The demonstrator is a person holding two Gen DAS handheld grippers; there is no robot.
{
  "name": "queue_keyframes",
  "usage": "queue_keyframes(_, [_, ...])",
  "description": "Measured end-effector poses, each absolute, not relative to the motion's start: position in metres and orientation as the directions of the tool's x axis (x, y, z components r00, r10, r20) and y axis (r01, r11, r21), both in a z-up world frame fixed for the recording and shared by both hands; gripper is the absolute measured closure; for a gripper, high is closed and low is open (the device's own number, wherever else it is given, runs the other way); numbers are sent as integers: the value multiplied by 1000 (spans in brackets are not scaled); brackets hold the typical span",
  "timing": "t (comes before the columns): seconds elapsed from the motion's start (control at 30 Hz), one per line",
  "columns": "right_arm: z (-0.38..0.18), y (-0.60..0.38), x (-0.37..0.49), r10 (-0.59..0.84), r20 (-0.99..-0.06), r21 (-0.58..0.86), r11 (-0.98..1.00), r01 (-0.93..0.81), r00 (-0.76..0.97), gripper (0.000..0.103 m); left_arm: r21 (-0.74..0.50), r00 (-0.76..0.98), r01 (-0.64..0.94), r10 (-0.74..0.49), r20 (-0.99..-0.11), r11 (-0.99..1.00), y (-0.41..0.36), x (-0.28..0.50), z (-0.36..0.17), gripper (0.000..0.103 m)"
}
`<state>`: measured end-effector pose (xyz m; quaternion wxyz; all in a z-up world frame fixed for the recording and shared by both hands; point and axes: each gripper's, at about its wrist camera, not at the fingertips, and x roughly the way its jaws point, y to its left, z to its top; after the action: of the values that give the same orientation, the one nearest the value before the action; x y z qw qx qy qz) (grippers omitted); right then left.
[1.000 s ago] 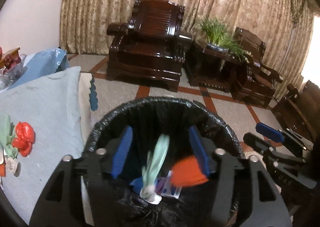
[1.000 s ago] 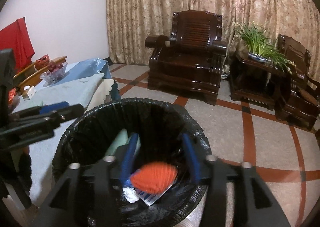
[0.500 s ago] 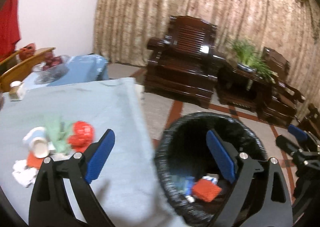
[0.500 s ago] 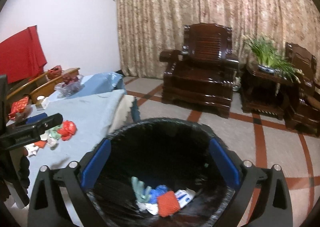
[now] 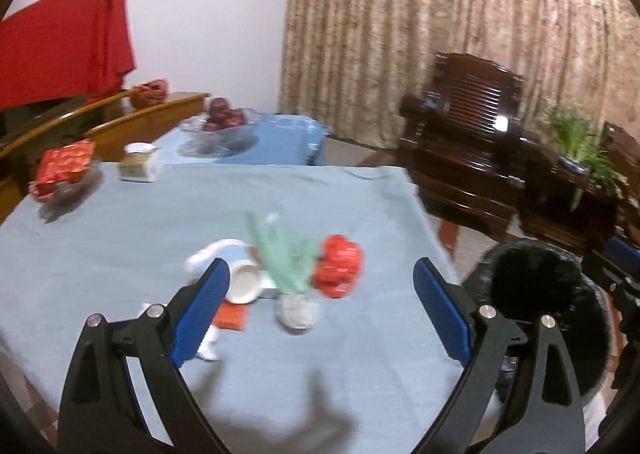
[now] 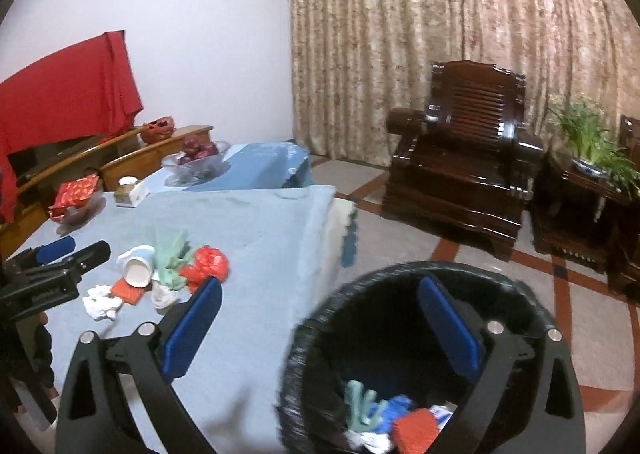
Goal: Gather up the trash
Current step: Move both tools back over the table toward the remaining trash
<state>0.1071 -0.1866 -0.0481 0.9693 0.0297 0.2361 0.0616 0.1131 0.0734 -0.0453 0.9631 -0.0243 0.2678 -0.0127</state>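
Judging from the bin's contents, the task is partly done — several scraps already lie at the bottom of the black-lined trash bin [image 6: 420, 354]: a green piece, a blue one, a red-orange one and white paper. A cluster of trash is left on the desk [image 5: 120, 254], to the left of the bin: crumpled white paper [image 6: 100, 304], an orange card [image 6: 127, 291], a tipped paper cup [image 6: 138, 268], a green wrapper [image 6: 170, 254] and a red crumpled wrapper [image 6: 208, 264], all touching or just beside one another.

Left claw [image 5: 320, 310]: jaws wide, nothing between them, having just been opening. It points at the cluster, which sits ahead of the tips — not yet reached.

Right claw [image 6: 320, 328]: jaws wide and empty, likewise just opened. It straddles the bin's left rim, with the cluster well apart on the bin's left.
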Motion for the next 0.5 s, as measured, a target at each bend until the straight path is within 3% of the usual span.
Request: queue_keyframes(0.5, [-72,-100,188,215,-488,131,976,-172,846,6,-45,833,-119,75,-547,992,135,137,-70,13])
